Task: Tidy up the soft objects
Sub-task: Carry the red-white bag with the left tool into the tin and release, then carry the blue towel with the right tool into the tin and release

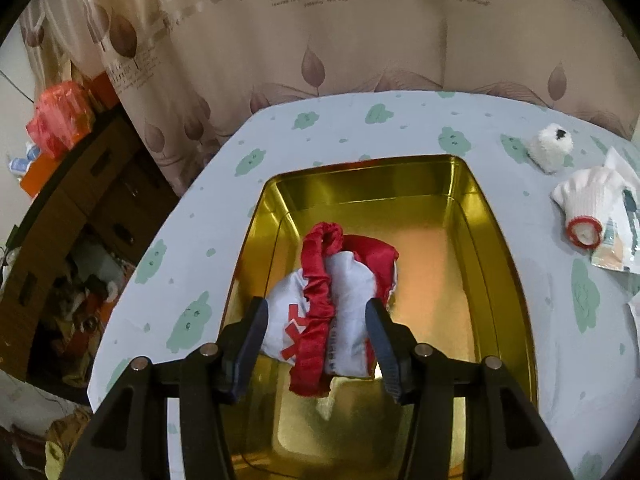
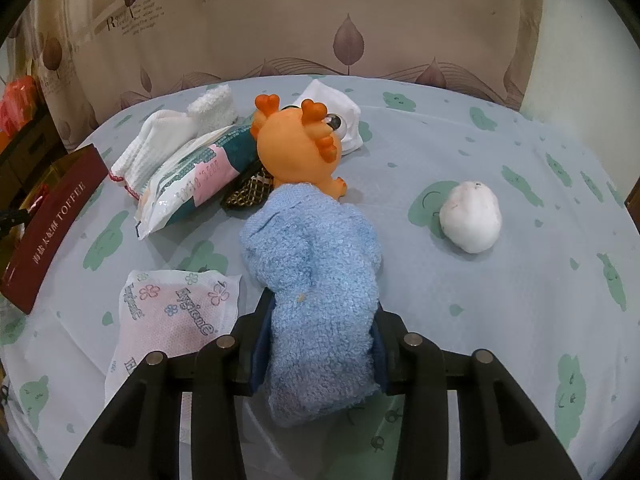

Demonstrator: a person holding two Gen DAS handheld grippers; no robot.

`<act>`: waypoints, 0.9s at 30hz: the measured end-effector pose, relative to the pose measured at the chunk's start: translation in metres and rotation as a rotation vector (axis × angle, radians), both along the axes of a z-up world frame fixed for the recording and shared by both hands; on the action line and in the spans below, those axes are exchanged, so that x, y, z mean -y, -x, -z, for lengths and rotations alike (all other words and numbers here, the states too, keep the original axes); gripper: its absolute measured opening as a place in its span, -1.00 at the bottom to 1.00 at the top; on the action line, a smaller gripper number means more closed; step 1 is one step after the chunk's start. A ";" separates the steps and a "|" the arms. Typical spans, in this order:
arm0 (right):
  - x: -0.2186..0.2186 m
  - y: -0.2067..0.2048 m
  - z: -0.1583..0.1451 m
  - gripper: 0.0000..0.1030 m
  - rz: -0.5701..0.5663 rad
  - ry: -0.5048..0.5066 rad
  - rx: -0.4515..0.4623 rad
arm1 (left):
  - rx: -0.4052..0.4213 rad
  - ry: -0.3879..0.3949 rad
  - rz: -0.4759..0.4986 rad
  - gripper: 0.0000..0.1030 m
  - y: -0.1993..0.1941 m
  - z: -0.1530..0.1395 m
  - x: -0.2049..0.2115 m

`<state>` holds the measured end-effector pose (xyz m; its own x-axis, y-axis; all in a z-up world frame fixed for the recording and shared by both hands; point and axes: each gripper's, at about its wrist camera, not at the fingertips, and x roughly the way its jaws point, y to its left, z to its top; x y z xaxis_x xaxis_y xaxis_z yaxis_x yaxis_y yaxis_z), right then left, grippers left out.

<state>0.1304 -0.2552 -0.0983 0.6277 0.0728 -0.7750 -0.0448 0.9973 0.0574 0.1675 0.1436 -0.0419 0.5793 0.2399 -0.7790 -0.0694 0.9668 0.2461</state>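
Note:
My left gripper (image 1: 316, 320) hangs over the gold tin tray (image 1: 496, 240) and its jaws flank a crumpled red and white cloth (image 1: 344, 284) that lies in the tray; I cannot tell whether the pads press it. My right gripper (image 2: 320, 320) is shut on a rolled light blue towel (image 2: 316, 264), held just above the tablecloth. Ahead of the towel stand an orange rubber toy (image 2: 298, 144), a white knit glove (image 2: 154, 152), a fluffy white sock (image 2: 214, 108), a white cloth (image 2: 340, 110) and a white ball (image 2: 472, 216).
The tin's red toffee lid (image 2: 48, 228) lies at the left table edge. A tissue pack (image 2: 188, 184), a dark mesh pouch (image 2: 250, 192) and a pink wipes pack (image 2: 172, 316) lie on the table. A curtain hangs behind. A glove (image 1: 584, 208) and a fluffy sock (image 1: 550, 148) lie right of the tray.

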 end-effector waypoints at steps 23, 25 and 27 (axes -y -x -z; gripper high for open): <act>0.001 0.022 -0.023 -0.45 0.057 0.035 0.065 | 0.138 0.088 -0.041 0.01 0.051 -0.026 -0.047; 0.001 0.025 -0.029 -0.45 0.060 0.031 0.070 | 0.150 0.088 -0.047 0.01 0.054 -0.026 -0.052; 0.000 0.027 -0.035 -0.45 0.066 0.022 0.069 | 0.156 0.092 -0.056 0.01 0.056 -0.025 -0.058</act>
<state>0.1035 -0.2554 -0.0632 0.6828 0.0131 -0.7305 0.0175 0.9993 0.0342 0.1119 0.2011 -0.0171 0.6829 0.2071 -0.7005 -0.1538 0.9782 0.1393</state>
